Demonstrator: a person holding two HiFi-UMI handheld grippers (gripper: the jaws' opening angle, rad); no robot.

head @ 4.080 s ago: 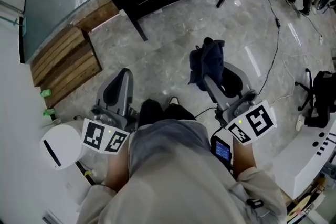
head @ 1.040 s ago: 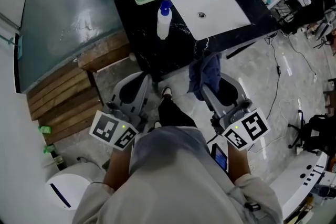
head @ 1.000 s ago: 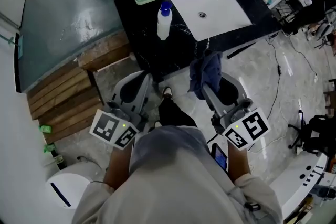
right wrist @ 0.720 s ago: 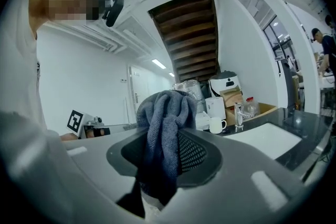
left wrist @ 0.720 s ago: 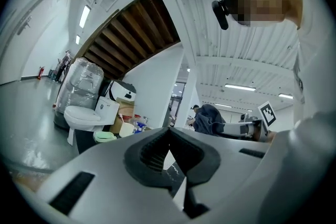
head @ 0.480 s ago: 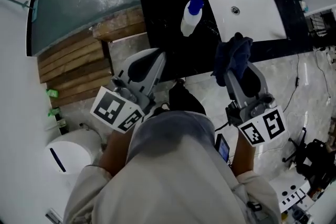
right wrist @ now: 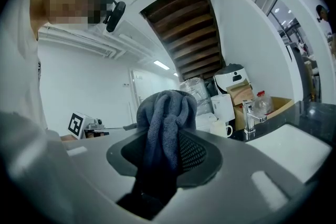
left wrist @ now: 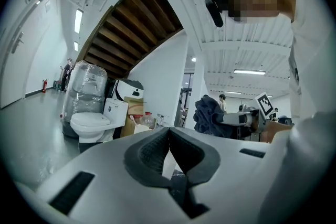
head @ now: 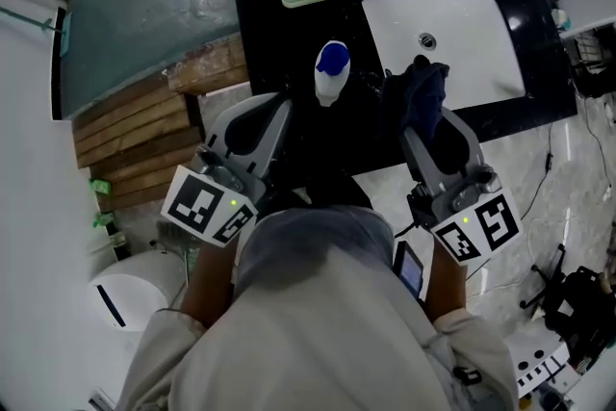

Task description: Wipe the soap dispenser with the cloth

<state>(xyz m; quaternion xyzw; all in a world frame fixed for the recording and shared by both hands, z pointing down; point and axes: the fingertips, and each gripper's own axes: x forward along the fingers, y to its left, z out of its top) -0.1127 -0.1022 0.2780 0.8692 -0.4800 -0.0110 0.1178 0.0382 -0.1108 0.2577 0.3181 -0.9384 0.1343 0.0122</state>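
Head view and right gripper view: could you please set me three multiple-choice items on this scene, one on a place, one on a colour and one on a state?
1. Where does the soap dispenser stand?
A. On the black counter, left of the white sink
B. Inside the sink
C. On the floor

2. What colour is the dispenser's cap?
A. Red
B. Blue
C. Green

3. What state is the right gripper in?
A. Open and empty
B. Shut on a mug
C. Shut on the cloth

Answers:
1 A: the head view shows it on the counter, just off the sink's left edge.
2 B: the cap is blue above a white bottle.
3 C: the fingers clamp the dark blue cloth in the right gripper view.
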